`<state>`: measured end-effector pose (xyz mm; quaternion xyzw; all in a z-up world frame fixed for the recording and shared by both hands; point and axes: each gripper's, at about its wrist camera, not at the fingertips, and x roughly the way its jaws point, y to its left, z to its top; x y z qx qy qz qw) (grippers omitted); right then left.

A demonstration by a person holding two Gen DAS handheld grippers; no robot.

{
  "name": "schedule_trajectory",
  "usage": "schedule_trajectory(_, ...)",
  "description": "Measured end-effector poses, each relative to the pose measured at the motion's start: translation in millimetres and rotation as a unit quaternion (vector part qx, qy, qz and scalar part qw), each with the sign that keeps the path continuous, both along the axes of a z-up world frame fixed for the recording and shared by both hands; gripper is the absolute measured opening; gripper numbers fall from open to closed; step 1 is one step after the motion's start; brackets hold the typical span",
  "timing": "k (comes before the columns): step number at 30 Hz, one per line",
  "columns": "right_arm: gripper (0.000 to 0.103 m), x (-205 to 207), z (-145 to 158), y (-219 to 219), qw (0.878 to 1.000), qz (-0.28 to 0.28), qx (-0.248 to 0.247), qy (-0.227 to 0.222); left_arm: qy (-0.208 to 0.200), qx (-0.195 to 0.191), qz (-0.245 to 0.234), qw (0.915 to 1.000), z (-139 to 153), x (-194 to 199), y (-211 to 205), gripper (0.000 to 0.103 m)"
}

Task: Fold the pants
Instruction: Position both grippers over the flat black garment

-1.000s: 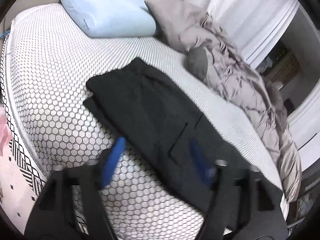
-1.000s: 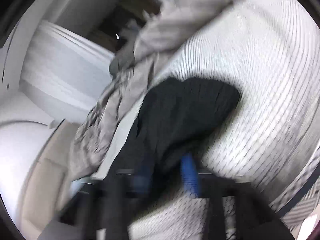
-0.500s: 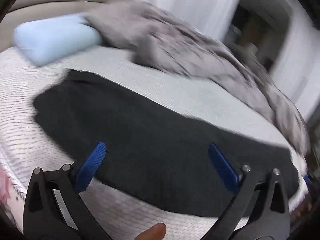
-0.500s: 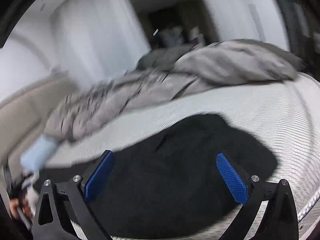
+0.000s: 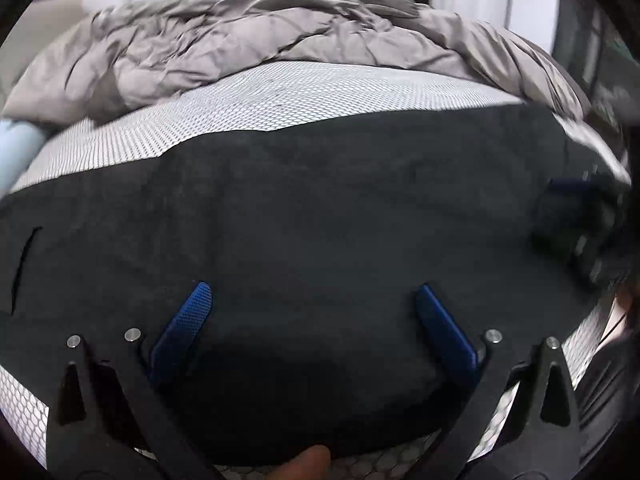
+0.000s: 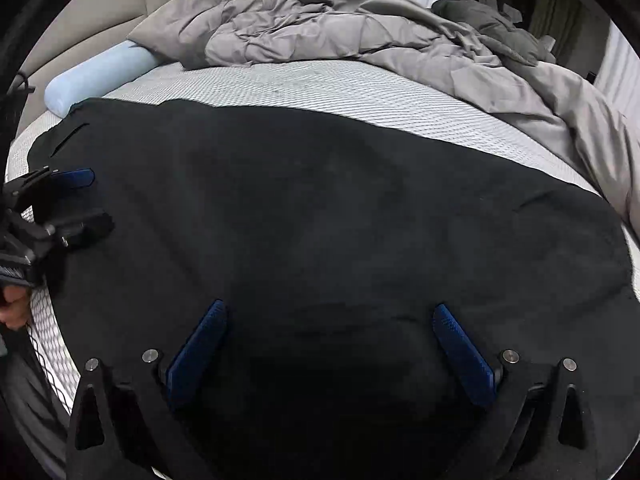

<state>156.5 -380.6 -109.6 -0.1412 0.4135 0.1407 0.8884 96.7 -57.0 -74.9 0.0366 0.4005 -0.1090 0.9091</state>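
Black pants [image 5: 320,208] lie flat lengthwise across the near side of the bed; they also fill the right wrist view [image 6: 320,220]. A pocket slit shows at their left end. My left gripper [image 5: 312,300] is open, its blue fingers spread just above the near edge of the pants. My right gripper [image 6: 332,320] is open in the same way, farther to the right along the pants. The right gripper shows blurred at the right edge of the left wrist view [image 5: 576,216]. The left gripper shows at the left edge of the right wrist view [image 6: 60,204].
A white honeycomb-pattern mattress [image 5: 304,92] carries the pants. A crumpled grey duvet [image 6: 360,32] lies along the far side. A light blue pillow [image 6: 96,76] sits at the far left by the beige headboard. White curtains hang behind.
Both grippers have swung round to face across the bed and come low over the near edge of the pants, side by side. Both were open throughout.
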Motion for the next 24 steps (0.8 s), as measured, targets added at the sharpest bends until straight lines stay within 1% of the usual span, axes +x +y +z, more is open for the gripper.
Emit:
schedule_trajectory(1, 0.103, -2.2, 3.4, -18.7, 1.0, -0.027, -0.008, -0.005, -0.003, -0.002, -0.008, 1.0, -2.3, -3.2, 2.3, 0.102)
schedule_trajectory(3, 0.103, -7.3, 6.9, -56.9, 0.994, -0.089, -0.048, -0.032, -0.004, -0.015, -0.019, 0.9997, -4.0, -9.9, 8.9, 0.102)
schedule_trajectory(4, 0.103, -13.3, 8.7, -91.0, 0.984, -0.154, -0.071, -0.056, -0.001, -0.02, -0.02, 0.9996, -3.1, -9.6, 14.0, 0.102)
schedule_trajectory(5, 0.102, -17.4, 9.9, -114.8, 0.979, -0.184, -0.059, -0.059, 0.0, -0.026, -0.019, 0.9995, -3.6, -10.0, 19.6, 0.102)
schedule_trajectory(7, 0.103, -19.6, 10.4, -144.3, 0.968, -0.238, -0.048, -0.061, 0.003, -0.026, -0.016, 0.9995, -4.2, -10.4, 26.0, 0.102)
schedule_trajectory(8, 0.103, -20.1, 11.1, -151.4, 0.966, -0.247, -0.04, -0.061, 0.003, -0.021, -0.013, 0.9997, -5.8, -7.7, 26.0, 0.102)
schedule_trajectory(9, 0.103, -21.7, 12.0, -150.3, 0.967, -0.243, -0.042, -0.069, 0.003, -0.016, -0.009, 0.9998, -6.1, -5.1, 25.5, 0.102)
schedule_trajectory(11, 0.103, -23.3, 13.4, -138.4, 0.966, -0.234, -0.076, -0.085, 0.011, -0.001, -0.007, 0.9999, -3.6, -1.0, 22.6, 0.102)
schedule_trajectory(12, 0.103, -25.5, 15.4, -133.5, 0.965, -0.229, -0.083, -0.094, 0.017, 0.004, -0.006, 0.9998, -1.3, 1.7, 21.3, 0.102)
schedule_trajectory(14, 0.103, -29.0, 17.9, -126.6, 0.968, -0.221, -0.075, -0.095, 0.032, 0.018, 0.002, 0.9993, 10.3, 6.3, 19.1, 0.102)
schedule_trajectory(15, 0.103, -28.8, 20.3, -123.6, 0.969, -0.219, -0.064, -0.091, 0.025, 0.013, 0.008, 0.9996, 21.7, 5.5, 20.5, 0.102)
schedule_trajectory(17, 0.103, -25.3, 30.2, -112.5, 0.978, -0.195, -0.024, -0.072, -0.001, -0.015, 0.015, 0.9998, 42.9, 3.5, 19.6, 0.102)
schedule_trajectory(19, 0.103, -23.0, 37.6, -101.1, 0.984, -0.169, 0.016, -0.06, -0.013, -0.045, 0.023, 0.9987, 55.2, 9.5, 16.5, 0.102)
schedule_trajectory(20, 0.103, -17.7, 39.6, -94.0, 0.987, -0.152, 0.032, -0.044, -0.013, -0.056, 0.02, 0.9982, 56.3, 15.4, 12.0, 0.102)
schedule_trajectory(21, 0.103, -10.2, 40.7, -84.0, 0.99, -0.132, 0.044, -0.026, -0.011, -0.058, 0.019, 0.9981, 55.2, 21.0, 7.1, 0.102)
schedule_trajectory(22, 0.103, -0.7, 40.8, -70.8, 0.992, -0.112, 0.049, -0.01, -0.004, -0.052, 0.022, 0.9984, 50.9, 29.7, 0.7, 0.102)
schedule_trajectory(24, 0.103, 15.8, 36.3, -48.1, 0.996, -0.084, 0.038, 0.014, 0.006, -0.044, 0.024, 0.9987, 41.1, 45.0, -9.5, 0.102)
